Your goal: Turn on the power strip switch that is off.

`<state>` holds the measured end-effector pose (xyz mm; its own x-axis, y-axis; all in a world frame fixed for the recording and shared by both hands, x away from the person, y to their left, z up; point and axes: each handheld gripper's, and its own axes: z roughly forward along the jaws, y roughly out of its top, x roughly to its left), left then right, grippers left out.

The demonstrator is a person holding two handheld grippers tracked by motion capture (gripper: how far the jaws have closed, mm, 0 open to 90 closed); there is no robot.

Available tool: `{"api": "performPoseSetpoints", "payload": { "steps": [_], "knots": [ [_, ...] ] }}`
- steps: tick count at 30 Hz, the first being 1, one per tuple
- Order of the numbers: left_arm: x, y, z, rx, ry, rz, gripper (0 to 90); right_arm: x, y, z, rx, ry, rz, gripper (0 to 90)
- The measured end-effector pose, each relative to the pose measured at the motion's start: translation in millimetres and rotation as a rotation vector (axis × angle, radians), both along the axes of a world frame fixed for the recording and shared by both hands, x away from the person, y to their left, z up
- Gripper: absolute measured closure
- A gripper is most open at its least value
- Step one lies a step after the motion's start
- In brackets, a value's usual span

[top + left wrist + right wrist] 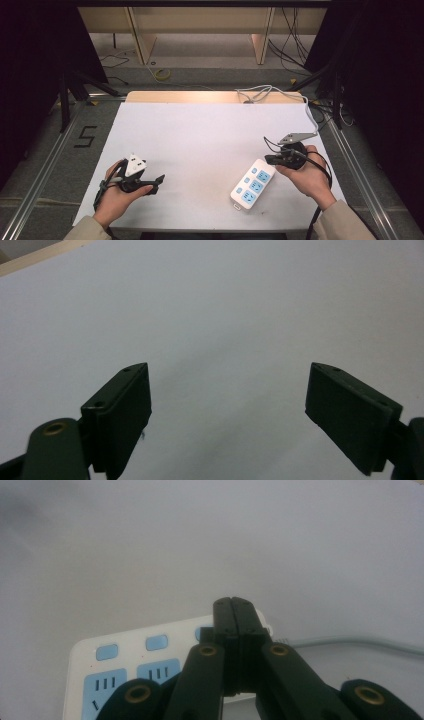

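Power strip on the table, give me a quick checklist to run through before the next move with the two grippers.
1. Power strip lies flat on the white table, sockets up: ok.
2. Right gripper near the strip's far end, jaws shut with nothing between them: ok.
3. Right gripper touching the strip: cannot tell.
4. Left gripper jaws open, nothing between them: ok.
5. Left gripper within reach of the strip: not ok, it rests well off to the side.
6. Strip's cable free of the jaws: ok.
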<state>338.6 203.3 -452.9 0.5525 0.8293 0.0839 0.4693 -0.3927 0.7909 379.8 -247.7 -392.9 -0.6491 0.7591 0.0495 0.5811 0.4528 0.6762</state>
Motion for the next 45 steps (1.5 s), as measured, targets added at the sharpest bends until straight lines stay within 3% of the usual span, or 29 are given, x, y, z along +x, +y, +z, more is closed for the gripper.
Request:
{"api": "performPoseSetpoints", "payload": {
  "steps": [45],
  "knots": [
    [0.3,-0.9,-0.2,0.005,0.002,-0.005,18.3,11.6,14.0,-8.4,-0.067,0.088,0.038,90.0]
  ]
}}
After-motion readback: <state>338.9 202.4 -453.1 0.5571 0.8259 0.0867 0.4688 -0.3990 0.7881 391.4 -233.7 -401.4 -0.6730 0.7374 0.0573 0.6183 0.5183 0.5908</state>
